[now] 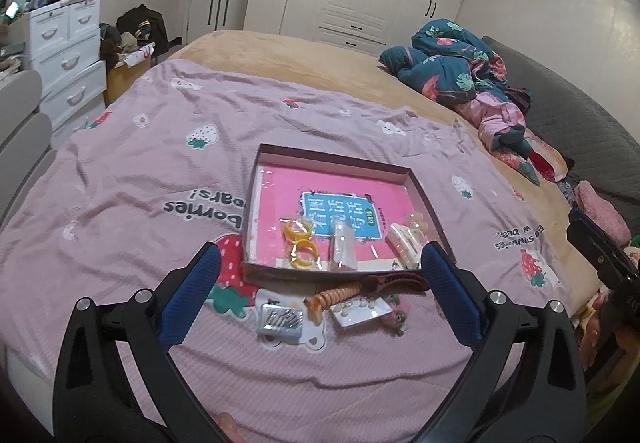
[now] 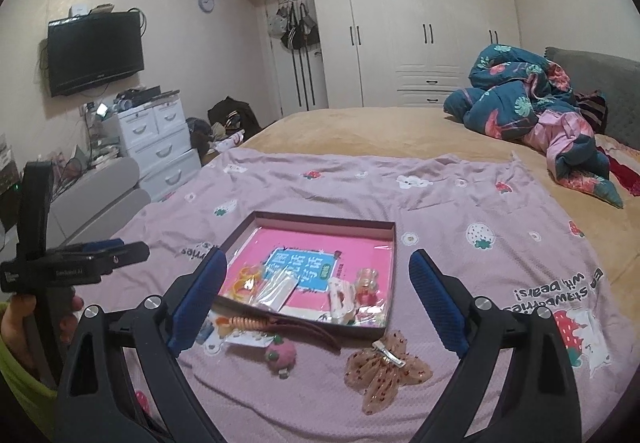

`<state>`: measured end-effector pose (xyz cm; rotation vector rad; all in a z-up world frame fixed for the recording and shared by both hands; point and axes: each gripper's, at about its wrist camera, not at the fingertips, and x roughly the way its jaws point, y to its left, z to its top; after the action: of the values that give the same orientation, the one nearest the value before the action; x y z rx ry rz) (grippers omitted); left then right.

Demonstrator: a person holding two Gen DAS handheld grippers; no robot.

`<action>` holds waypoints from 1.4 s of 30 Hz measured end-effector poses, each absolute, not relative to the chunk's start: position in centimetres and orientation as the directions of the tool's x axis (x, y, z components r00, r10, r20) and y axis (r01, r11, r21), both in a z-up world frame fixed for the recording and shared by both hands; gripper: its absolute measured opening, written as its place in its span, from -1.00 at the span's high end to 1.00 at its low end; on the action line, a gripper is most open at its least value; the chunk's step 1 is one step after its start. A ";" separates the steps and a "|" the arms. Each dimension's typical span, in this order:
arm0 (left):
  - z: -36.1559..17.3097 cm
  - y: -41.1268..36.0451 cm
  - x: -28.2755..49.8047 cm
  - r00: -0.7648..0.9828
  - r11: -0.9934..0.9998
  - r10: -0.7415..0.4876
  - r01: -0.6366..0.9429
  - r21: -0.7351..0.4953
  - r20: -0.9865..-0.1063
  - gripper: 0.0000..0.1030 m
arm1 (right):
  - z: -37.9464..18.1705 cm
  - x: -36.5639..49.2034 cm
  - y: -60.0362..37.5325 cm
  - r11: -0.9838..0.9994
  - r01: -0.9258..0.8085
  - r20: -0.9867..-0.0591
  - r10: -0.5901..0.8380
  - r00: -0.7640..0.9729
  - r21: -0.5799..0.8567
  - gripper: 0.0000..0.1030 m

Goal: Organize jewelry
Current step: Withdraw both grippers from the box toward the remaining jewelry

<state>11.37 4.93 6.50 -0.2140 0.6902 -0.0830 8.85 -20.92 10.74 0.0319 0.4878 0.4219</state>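
1. Bedroom surroundings are seen: a bed covered by a pink strawberry-print sheet, white wardrobes along the far wall, a wall-mounted television and a white drawer unit.
2. A crumpled floral quilt is piled at the far right of the bed, well apart from the work area.
3. A shallow cardboard box is laid on the sheet; its floor is lined with a pink printed sheet.
4. Inside the box, along its near edge, two yellow rings, a small clear packet, a white claw hair clip and a small jar are placed.
5. Outside the box, just beside its near wall, a silver tin of hairpins, an orange coiled hair tie, a carded set of earrings, a dark headband and a pink strawberry charm are left on the sheet.
6. A sheer butterfly hair clip is lying nearer the right gripper, apart from the box.
7. The left gripper is held above the sheet with its blue pads spread wide; nothing is gripped between them.
8. The right gripper is likewise spread wide and is holding nothing.
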 end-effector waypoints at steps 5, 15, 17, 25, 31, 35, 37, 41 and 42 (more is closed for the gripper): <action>6.2 5.9 10.3 0.767 0.974 -0.138 -0.010 -0.226 -0.627 -0.81 | 10.4 8.1 -20.1 0.907 -0.405 -0.463 0.411 0.785 0.118 -0.78; 4.7 7.0 8.2 0.748 0.978 -0.107 -0.037 -0.203 -0.655 -0.81 | 8.3 7.3 -18.2 0.891 -0.443 -0.513 0.425 0.746 0.096 -0.78; 4.4 7.2 8.0 0.742 0.978 -0.105 -0.045 -0.205 -0.662 -0.81 | 7.8 7.2 -17.9 0.889 -0.449 -0.525 0.426 0.737 0.091 -0.78; 3.0 7.3 7.3 0.717 0.980 -0.104 -0.044 -0.194 -0.689 -0.81 | 5.6 6.5 -17.0 0.882 -0.467 -0.570 0.418 0.708 0.067 -0.78; 1.7 6.7 7.3 0.688 0.984 -0.111 -0.027 -0.179 -0.717 -0.81 | 3.3 6.7 -16.1 0.876 -0.480 -0.611 0.403 0.682 0.041 -0.78; 1.0 6.0 7.4 0.674 0.987 -0.114 -0.009 -0.163 -0.730 -0.81 | 1.6 7.4 -15.7 0.872 -0.488 -0.639 0.394 0.661 0.033 -0.78; 0.6 5.5 7.5 0.666 0.988 -0.120 0.008 -0.154 -0.736 -0.80 | 0.5 7.9 -15.6 0.871 -0.490 -0.656 0.393 0.644 0.040 -0.69; -0.4 4.8 8.1 0.647 0.990 -0.129 0.036 -0.139 -0.751 -0.53 | -1.5 9.2 -15.4 0.868 -0.493 -0.695 0.393 0.602 0.064 -0.54; -0.7 4.7 8.4 0.639 0.990 -0.131 0.039 -0.138 -0.758 -0.44 | -2.0 9.6 -15.3 0.868 -0.491 -0.705 0.391 0.592 0.070 -0.49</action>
<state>8.36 4.75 -0.75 -0.1120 0.8725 -0.0970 9.64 -15.25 -2.04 -0.1373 0.7844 0.5151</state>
